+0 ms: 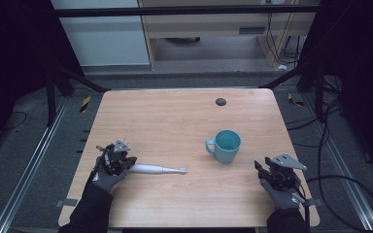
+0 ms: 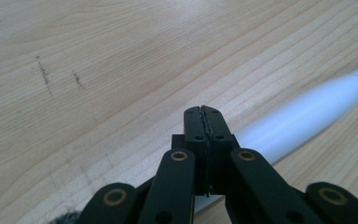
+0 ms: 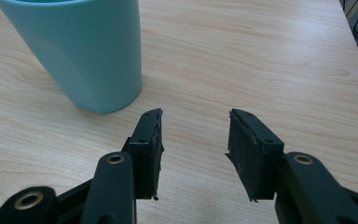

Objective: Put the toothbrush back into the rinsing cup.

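The wooden table (image 1: pixel 175 116) carried a teal mug (image 1: pixel 226 145) upright right of centre, handle towards the person's left, and a white electric toothbrush (image 1: pixel 158 169) lying flat near the front left, head pointing at the mug. The right gripper (image 1: pixel 263 171) rested just beside the mug with its jaws apart and empty (the mug's wall loomed close in the right gripper view (image 3: pixel 86 51)). The left gripper (image 2: pixel 204 114) sat at the handle's thick end, jaws pressed together, the handle passing beside them rather than between. The pickup seemed the step in hand; next, those jaws would need opening and straddling the handle.
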`<state>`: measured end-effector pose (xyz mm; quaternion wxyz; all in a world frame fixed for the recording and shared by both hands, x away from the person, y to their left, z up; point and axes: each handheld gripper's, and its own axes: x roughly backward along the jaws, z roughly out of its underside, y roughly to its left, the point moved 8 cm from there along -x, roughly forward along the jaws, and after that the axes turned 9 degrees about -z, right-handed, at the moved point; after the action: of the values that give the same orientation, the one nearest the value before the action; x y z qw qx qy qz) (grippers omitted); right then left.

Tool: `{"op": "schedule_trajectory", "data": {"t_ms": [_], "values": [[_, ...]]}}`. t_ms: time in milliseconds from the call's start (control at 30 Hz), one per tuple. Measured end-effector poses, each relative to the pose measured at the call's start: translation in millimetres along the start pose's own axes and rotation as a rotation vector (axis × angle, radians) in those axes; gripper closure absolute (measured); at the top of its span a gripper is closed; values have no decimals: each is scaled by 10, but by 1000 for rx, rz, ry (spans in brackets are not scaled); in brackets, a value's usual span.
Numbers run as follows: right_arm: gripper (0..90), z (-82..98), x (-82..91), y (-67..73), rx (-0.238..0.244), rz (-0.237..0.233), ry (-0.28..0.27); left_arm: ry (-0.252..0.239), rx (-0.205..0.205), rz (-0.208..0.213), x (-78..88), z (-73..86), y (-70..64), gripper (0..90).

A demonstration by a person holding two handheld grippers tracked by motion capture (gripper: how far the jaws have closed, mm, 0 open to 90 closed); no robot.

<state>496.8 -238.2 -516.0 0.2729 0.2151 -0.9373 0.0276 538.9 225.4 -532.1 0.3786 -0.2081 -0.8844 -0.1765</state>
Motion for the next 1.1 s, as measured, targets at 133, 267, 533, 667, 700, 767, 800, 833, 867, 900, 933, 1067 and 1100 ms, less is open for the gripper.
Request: {"op": "schedule_trajectory", "data": {"t_ms": [133,267,533,667,700,767,800,833,867,900,933,1067,1100], "values": [[547,4,-3,-2,1,1,3,2,0,8,50,46,-42,897],[546,5,-4,1,2,-1,5,4,-9,14,79,87,-82,897],[547,3,-5,3,4,-3,4,-6,-1,12,111,79,-132,894],[546,2,0,-2,3,0,4,-46,5,40,202,-10,-200,894],[547,2,2,-2,1,-1,3,-54,5,54,233,-33,-247,894],[547,4,3,-2,1,0,4,-50,-9,75,270,-39,-349,894],[547,3,5,3,2,-2,3,-33,-25,83,271,-12,-441,894],[547,2,8,10,-1,-6,3,-23,-28,82,263,5,-474,894],[547,2,10,10,0,-5,3,-15,-26,84,254,21,-502,894],[546,1,10,6,3,-4,2,-7,-36,85,248,36,-513,894],[547,2,11,5,1,-3,2,-3,-36,86,247,47,-521,894],[546,0,16,3,-1,-5,0,-5,-32,98,254,67,-526,894],[546,0,16,3,-1,-5,0,-5,-32,98,254,67,-526,894]]}}
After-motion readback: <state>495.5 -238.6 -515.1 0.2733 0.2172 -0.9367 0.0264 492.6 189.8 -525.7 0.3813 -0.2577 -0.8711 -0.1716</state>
